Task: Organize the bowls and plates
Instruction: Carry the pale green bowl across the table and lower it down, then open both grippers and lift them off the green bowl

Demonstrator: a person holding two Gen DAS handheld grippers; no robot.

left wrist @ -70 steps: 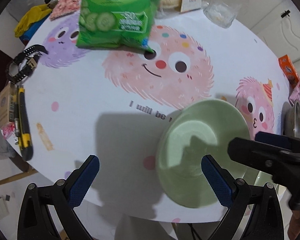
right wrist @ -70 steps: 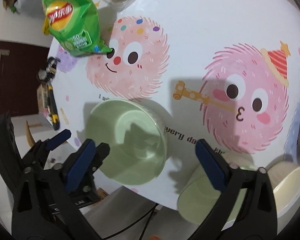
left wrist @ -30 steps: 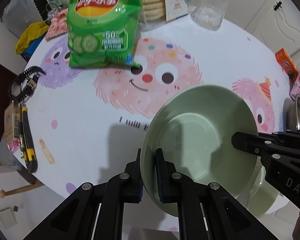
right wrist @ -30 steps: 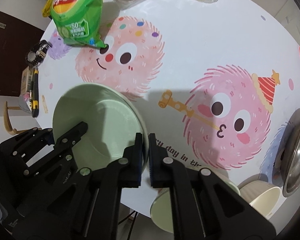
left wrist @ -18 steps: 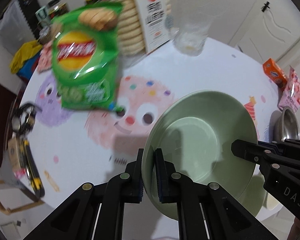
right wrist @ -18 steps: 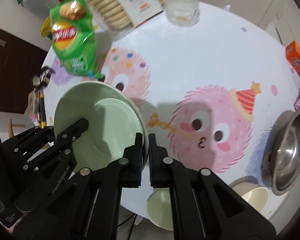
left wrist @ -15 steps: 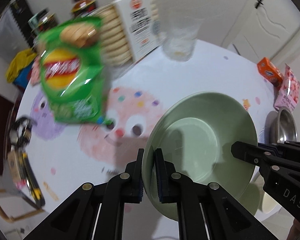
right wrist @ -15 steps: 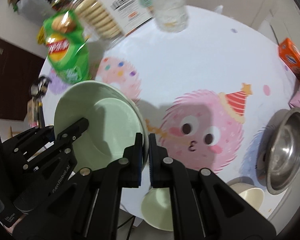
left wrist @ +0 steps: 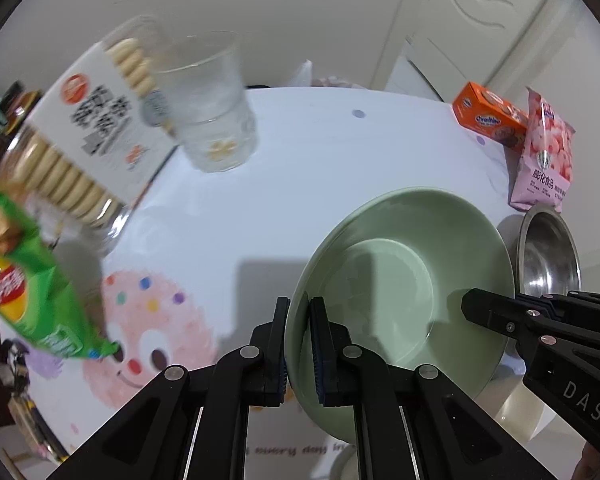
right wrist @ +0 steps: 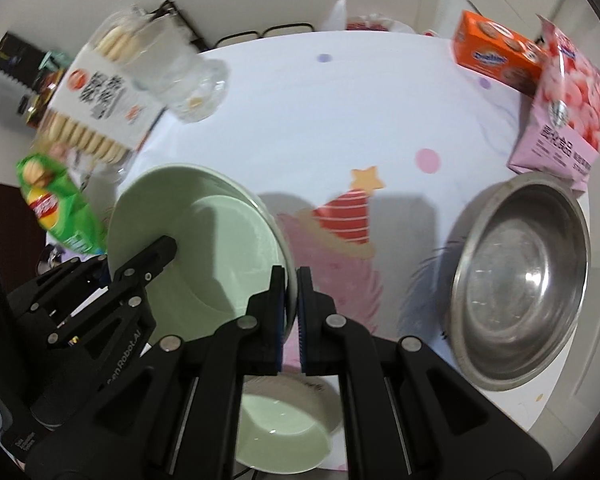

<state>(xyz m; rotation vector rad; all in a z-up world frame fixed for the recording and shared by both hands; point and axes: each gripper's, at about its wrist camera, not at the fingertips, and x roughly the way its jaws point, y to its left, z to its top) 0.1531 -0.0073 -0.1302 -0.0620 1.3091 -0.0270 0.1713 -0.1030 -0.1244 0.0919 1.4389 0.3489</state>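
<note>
1. Above a round desk (left wrist: 340,168) with a white cloth printed with pink fuzzy cartoon faces, a pale green plate (left wrist: 400,280) is held in the air by two black grippers, one at each side of its rim.
2. At the plate's left edge, the left gripper (left wrist: 299,344) has its jaws nearly shut, pinching the thin rim between blue pads.
3. At the opposite edge, the right gripper (right wrist: 291,312) grips the rim the same way, jaws narrow.
4. Below the plate, near the desk's front edge, sits a pale green bowl (right wrist: 280,428). To the right is a steel bowl (right wrist: 520,280), empty and shiny.
5. Further back stand a drinking glass (left wrist: 208,108), a pack of round biscuits (left wrist: 88,132), a green crisp bag (left wrist: 28,284), an orange box (left wrist: 488,116) and a pink snack packet (left wrist: 544,152).
6. The plate looks stiff, glazed and breakable, probably fairly heavy and smooth. It likely slips if tilted, so the rim, taken on two opposite sides, seems the sound place to hold it.
7. Setting it down will probably need both hands level and a gentle landing to avoid chipping.
</note>
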